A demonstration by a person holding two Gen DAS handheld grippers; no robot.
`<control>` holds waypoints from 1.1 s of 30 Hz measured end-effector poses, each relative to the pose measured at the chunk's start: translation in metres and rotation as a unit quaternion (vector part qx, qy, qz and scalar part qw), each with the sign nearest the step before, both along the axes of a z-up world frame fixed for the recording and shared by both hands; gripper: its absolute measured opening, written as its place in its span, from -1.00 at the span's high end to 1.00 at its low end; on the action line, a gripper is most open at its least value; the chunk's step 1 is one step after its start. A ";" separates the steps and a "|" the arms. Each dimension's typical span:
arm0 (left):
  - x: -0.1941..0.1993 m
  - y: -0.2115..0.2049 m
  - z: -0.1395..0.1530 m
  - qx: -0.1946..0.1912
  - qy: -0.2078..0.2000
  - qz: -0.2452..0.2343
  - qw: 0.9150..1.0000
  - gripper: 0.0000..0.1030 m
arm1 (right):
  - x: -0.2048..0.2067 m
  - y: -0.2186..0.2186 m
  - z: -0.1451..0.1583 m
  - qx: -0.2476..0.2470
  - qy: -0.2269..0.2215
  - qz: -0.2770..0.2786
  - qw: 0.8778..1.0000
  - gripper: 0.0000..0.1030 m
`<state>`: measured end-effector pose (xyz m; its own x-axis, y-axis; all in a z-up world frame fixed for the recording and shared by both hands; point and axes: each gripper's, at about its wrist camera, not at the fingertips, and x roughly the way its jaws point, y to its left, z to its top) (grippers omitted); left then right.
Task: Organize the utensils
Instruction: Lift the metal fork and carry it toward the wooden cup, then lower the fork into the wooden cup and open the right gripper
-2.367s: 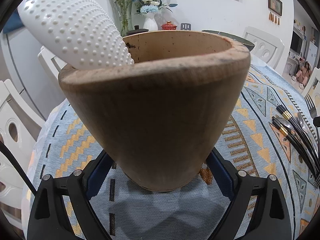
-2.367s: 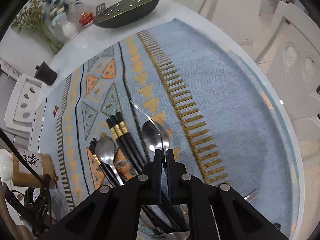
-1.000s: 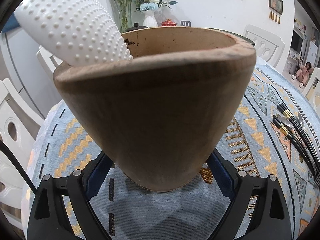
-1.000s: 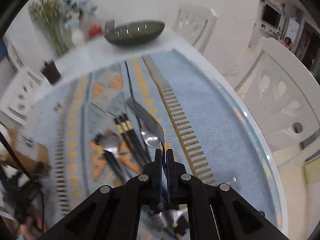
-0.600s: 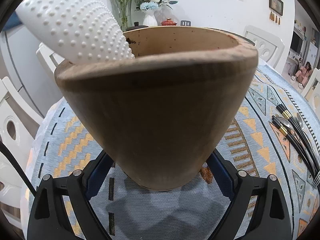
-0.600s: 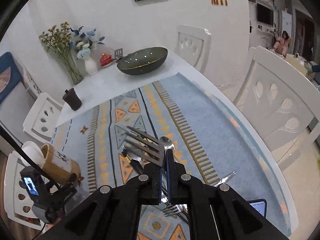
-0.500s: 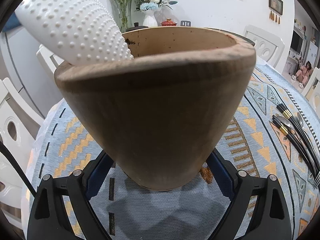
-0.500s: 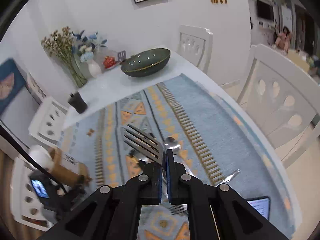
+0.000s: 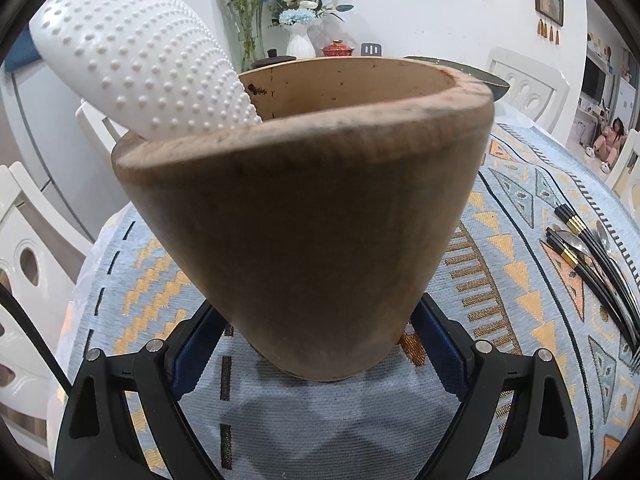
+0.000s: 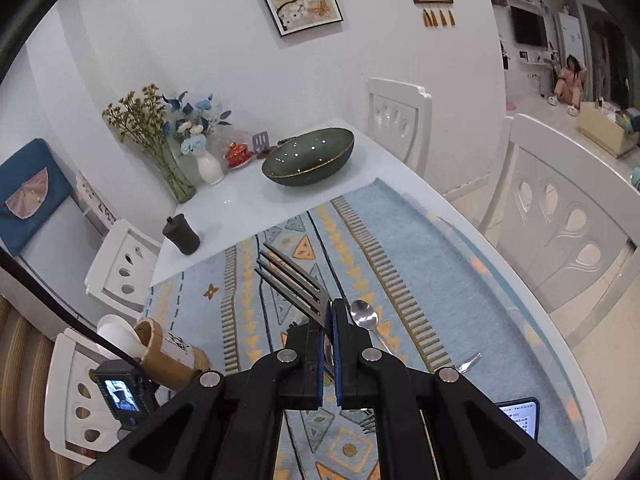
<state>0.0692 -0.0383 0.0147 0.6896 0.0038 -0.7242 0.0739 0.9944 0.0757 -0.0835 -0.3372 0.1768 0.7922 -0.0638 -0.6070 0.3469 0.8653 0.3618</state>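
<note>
With the fork (image 10: 294, 280) pinched near its neck in the shut right claw (image 10: 329, 354) above the desk (image 10: 256, 204), and the tilted wooden holder (image 9: 304, 216) being squeezed by the closing left claw (image 9: 320, 344), a pivoting fork could miss the rim or the holder could be tipped.

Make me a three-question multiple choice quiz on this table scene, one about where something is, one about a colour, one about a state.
1. Where is the white dotted scoop?
A. flat on the cloth
B. standing in the wooden holder
C. in the green bowl

2. What colour is the oval bowl?
A. dark green
B. red
C. white

3. What is the right gripper doing?
A. open and empty
B. shut on a spoon
C. shut on the fork

Answers: 1 B, it leans out over the holder's rim. 2 A, dark green with a gold edge. 3 C, the tines stick out past its fingers.
</note>
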 end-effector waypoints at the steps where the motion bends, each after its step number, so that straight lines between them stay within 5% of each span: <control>1: 0.000 0.000 0.000 0.000 0.000 0.000 1.000 -0.78 | 0.000 0.000 0.001 -0.001 -0.001 0.000 1.000 0.94; 21: 0.000 0.004 0.004 -0.006 0.003 -0.002 1.000 -0.78 | 0.054 0.034 0.056 0.003 -0.051 0.086 0.995 0.94; 33: -0.005 0.006 0.007 -0.009 -0.009 -0.003 1.000 -0.78 | 0.128 0.132 0.103 -0.004 -0.092 0.240 0.967 0.94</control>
<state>0.0644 -0.0324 0.0217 0.7018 -0.0134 -0.7122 0.0791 0.9951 0.0593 0.0448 -0.2054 0.2802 0.8260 0.3333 -0.4546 -0.1636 0.9135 0.3725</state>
